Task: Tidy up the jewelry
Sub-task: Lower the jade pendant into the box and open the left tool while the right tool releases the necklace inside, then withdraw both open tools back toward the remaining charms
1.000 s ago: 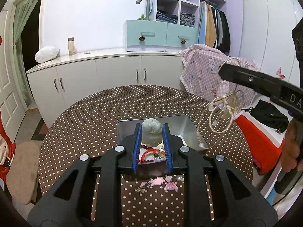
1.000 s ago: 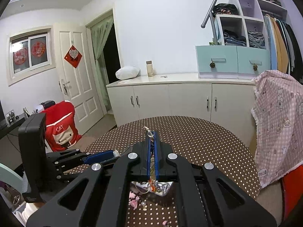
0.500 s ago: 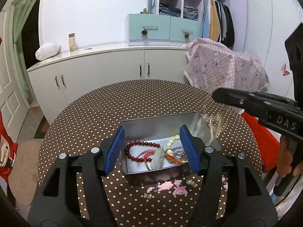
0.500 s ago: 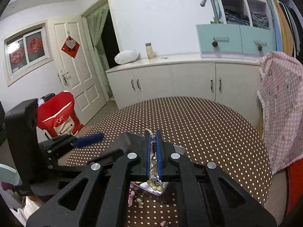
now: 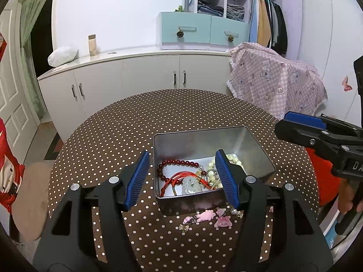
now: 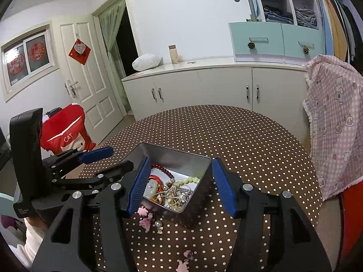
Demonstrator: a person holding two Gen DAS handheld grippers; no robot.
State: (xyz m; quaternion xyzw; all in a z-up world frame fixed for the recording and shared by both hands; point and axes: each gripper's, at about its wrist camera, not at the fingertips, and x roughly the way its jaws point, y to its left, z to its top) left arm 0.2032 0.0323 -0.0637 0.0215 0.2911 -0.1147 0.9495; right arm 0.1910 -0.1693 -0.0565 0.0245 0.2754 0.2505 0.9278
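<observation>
White cabinets and a wardrobe stand behind a round table (image 5: 109,136) with a brown, white-dotted cloth, and near the lower centre of both views sits an open metal tin (image 5: 258,149). From the left wrist view I can read the tin's content well: a dark red bead bracelet (image 5: 179,163) at the back, a pale jade pendant (image 5: 191,184) on a red cord in front, and pale beads (image 5: 212,170) at the right. Only the right wrist view shows the door with its red ornament at the left of the frame, and a tangled chain pile (image 6: 175,195) in the near corner of the tin, too knotted to separate piece by piece. Pink charms (image 5: 212,216) lie on the cloth just in front of the tin; more pink pieces at the bottom edge of the right view are cut off by the gripper body. The left gripper (image 5: 181,176) stands open with nothing between its blue pads, which frame the tin from above. The right gripper (image 6: 178,184) has its jaws opening at this moment, also empty, with the tin seen between them. In the left view the right gripper enters from the right edge, and the hand (image 5: 348,198) that carries it is mostly hidden.
</observation>
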